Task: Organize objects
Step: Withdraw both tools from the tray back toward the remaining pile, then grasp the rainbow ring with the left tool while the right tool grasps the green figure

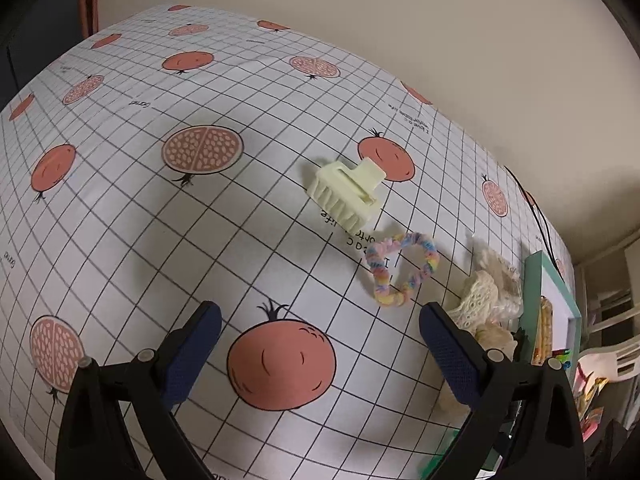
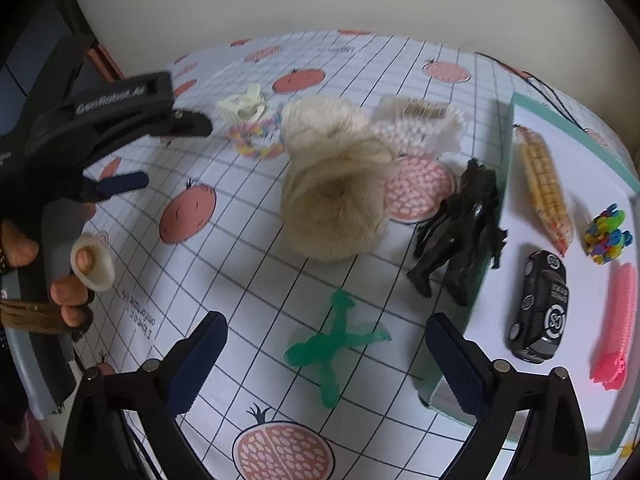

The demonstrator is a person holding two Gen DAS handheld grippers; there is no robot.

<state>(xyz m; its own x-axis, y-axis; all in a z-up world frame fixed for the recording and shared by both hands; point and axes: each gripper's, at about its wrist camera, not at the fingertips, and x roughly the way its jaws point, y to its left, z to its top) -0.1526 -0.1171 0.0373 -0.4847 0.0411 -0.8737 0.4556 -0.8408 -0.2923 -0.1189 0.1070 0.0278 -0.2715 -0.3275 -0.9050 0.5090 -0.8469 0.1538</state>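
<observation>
Pomegranate-print tablecloth (image 1: 200,240) under both grippers, left gripper (image 1: 320,344) and right gripper (image 2: 326,356) each spread wide and holding nothing. Best to drop the right one squarely over the green figure (image 2: 334,344) at lower centre, clamp its middle, then lift into the tray (image 2: 520,100) at right. Hair clip (image 1: 346,192) and hair tie (image 1: 402,268) waiting mid-right in the left view; tray's near corner cut off, cream fabric (image 2: 332,184) too blurred to identify.

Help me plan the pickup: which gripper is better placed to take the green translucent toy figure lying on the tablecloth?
Right. The green translucent toy figure lies just ahead of the right gripper, jaws open. The left gripper, also open, faces the pale yellow plastic hair claw instead.
</observation>
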